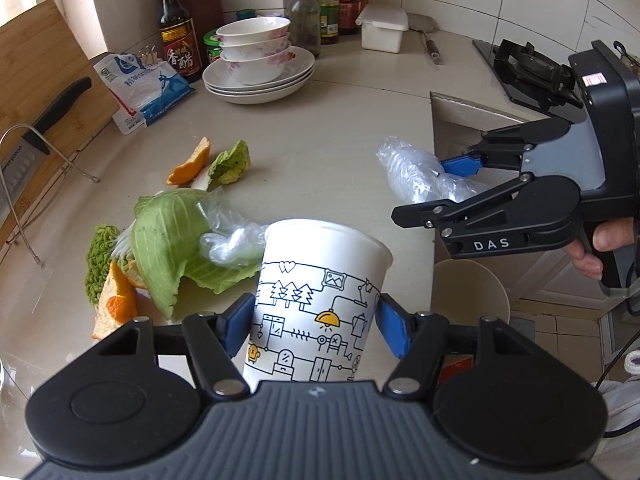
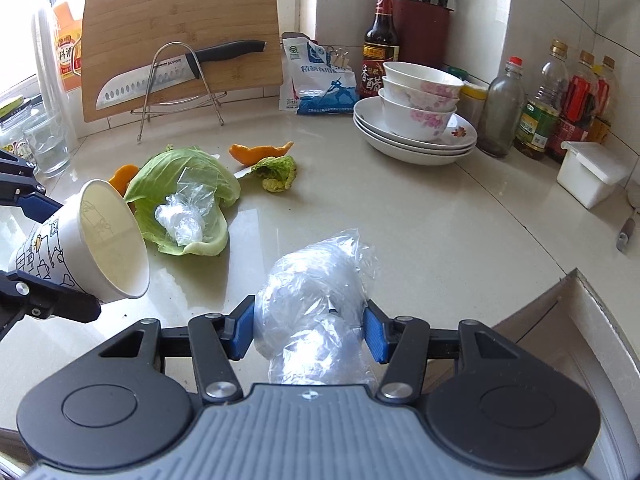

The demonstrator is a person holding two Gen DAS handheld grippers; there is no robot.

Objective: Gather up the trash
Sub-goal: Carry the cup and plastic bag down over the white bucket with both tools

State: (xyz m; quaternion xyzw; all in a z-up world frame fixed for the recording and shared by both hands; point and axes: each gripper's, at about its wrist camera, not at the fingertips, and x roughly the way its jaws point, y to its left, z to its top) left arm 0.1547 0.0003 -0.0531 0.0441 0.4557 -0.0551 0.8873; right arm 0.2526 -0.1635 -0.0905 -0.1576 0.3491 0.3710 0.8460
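My left gripper (image 1: pixel 316 328) is shut on a white printed paper cup (image 1: pixel 316 304), held tilted above the counter with its empty mouth toward the right; the cup also shows in the right wrist view (image 2: pixel 108 240). My right gripper (image 2: pixel 310 330) is shut on a crumpled clear plastic bag (image 2: pixel 316 300), just above the counter; the bag (image 1: pixel 416 176) and the right gripper (image 1: pixel 436 188) show in the left wrist view too. On the counter lie a cabbage leaf (image 2: pixel 188 176) with a clear plastic wad (image 2: pixel 180 220) on it, orange peels (image 2: pixel 260 150) and small green leaf scraps (image 2: pixel 278 174).
Stacked bowls on plates (image 2: pixel 416 120), sauce bottles (image 2: pixel 540 116), a white lidded box (image 2: pixel 592 176), a salt bag (image 2: pixel 320 80), a cutting board (image 2: pixel 180 28) with a knife (image 2: pixel 168 76) on a wire rack, and a glass (image 2: pixel 46 144) ring the counter. A sink (image 2: pixel 568 320) lies right.
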